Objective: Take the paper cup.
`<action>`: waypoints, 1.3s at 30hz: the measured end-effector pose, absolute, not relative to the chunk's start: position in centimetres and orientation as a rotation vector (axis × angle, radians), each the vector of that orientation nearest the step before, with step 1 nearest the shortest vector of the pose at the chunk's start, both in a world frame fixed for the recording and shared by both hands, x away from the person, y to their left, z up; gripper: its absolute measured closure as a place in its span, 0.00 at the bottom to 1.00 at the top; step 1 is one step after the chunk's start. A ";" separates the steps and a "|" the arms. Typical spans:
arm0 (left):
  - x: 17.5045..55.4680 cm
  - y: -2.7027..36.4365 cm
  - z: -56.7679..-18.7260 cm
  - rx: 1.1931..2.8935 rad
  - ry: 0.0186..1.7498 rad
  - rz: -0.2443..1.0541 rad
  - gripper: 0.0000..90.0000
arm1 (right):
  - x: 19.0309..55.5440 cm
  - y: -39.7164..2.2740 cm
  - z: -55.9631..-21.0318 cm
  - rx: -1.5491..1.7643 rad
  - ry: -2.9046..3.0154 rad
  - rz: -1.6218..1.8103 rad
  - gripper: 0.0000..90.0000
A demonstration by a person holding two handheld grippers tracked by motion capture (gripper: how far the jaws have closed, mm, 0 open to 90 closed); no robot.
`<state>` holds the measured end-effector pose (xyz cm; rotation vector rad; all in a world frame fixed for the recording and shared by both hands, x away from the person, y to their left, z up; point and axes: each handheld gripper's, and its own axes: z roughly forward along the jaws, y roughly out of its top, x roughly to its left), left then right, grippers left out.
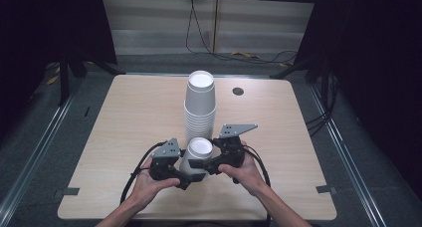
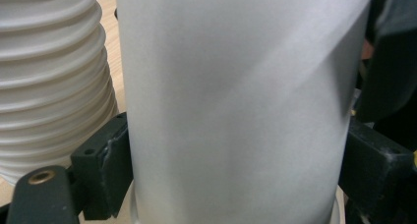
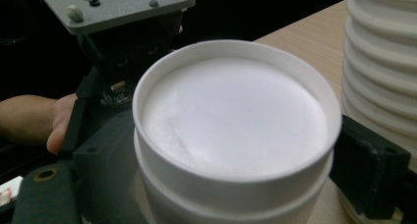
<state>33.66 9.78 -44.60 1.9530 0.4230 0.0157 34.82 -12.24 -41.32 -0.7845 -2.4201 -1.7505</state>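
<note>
A tall stack of upturned white paper cups stands mid-table. In front of it sits a short nested pair of upturned cups. My left gripper holds it low on the wall; in the left gripper view both black jaws press the cup's sides. My right gripper comes in from the right and clamps the pair near its top, its jaws against both sides of the cups. The tall stack rises just behind.
The wooden table has a round dark cable hole at the back right. A person's hands grip both tools near the front edge. Cables lie on the floor behind the table, with dark stands at both sides.
</note>
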 end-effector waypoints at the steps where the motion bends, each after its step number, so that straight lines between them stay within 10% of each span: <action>1: 33.6 9.8 -44.6 1.964 0.420 0.023 0.15 | 34.8 -12.3 -41.3 -0.788 -2.416 -1.751 0.16; 39: 34.4 12.4 -43.5 2.086 0.459 0.018 0.15 | 34.6 -16.1 -39.9 -0.811 -2.521 -1.658 0.16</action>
